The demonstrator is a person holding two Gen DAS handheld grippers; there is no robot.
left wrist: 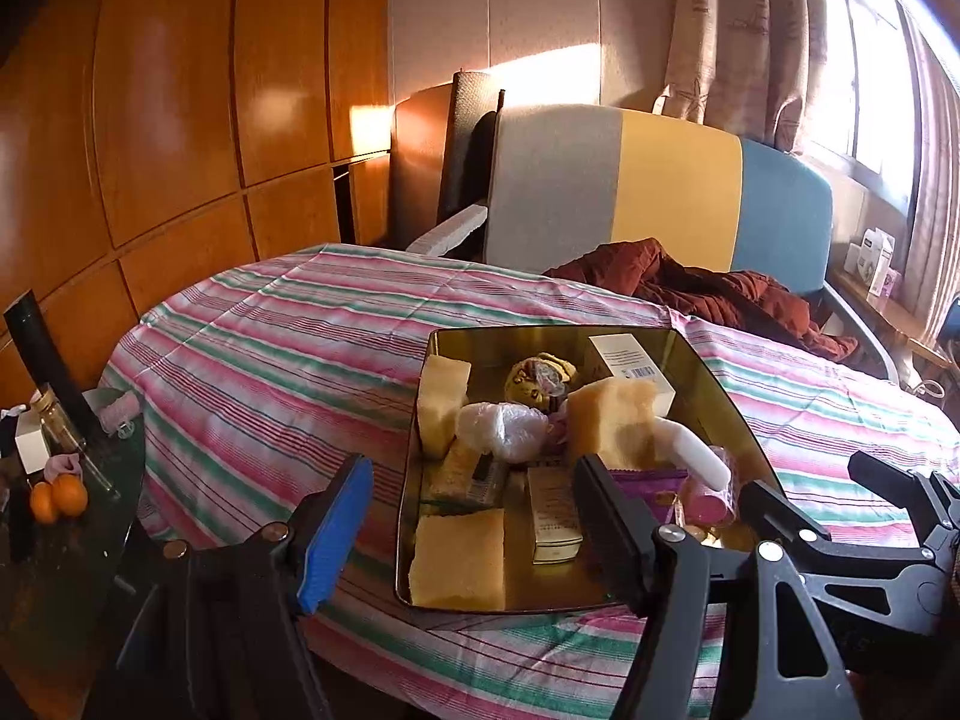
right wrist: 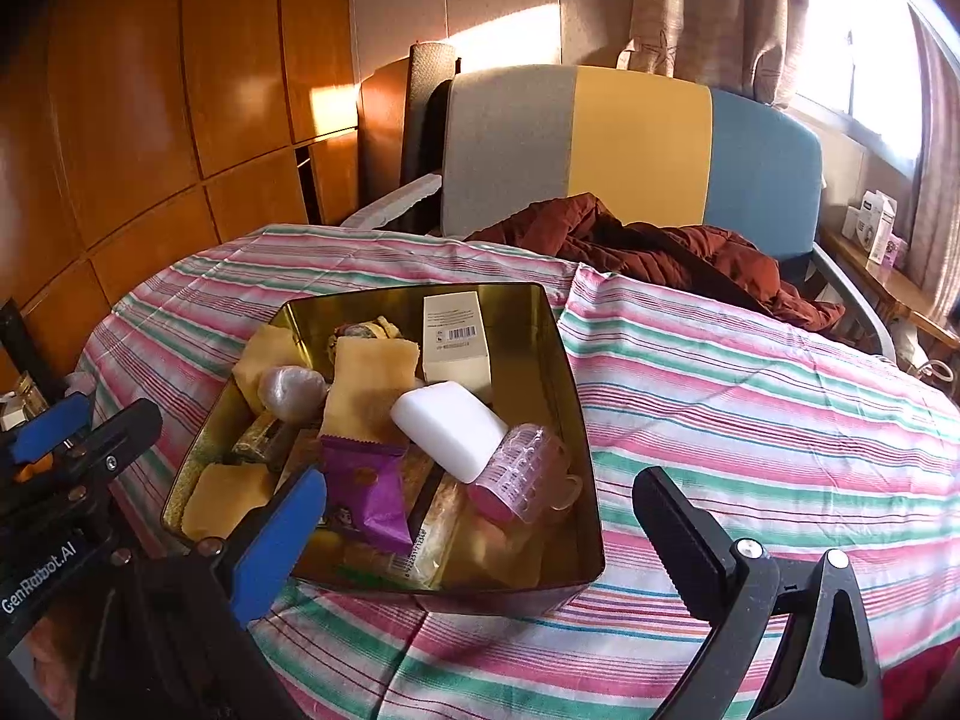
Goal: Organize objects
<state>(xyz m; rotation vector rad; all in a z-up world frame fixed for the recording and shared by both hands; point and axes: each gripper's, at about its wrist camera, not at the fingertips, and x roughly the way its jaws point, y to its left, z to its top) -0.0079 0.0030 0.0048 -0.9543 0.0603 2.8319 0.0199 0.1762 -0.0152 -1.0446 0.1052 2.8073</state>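
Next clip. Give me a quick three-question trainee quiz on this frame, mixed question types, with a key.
1. True or false: the white soap bar lies on the striped tablecloth, outside the gold tin.
2. The purple packet sits closest to which side of the tin? A) the side near the grippers B) the side near the chair
3. Fill in: both the left gripper and the right gripper are ____ and hold nothing.

Key: 1 false; 2 A; 3 open
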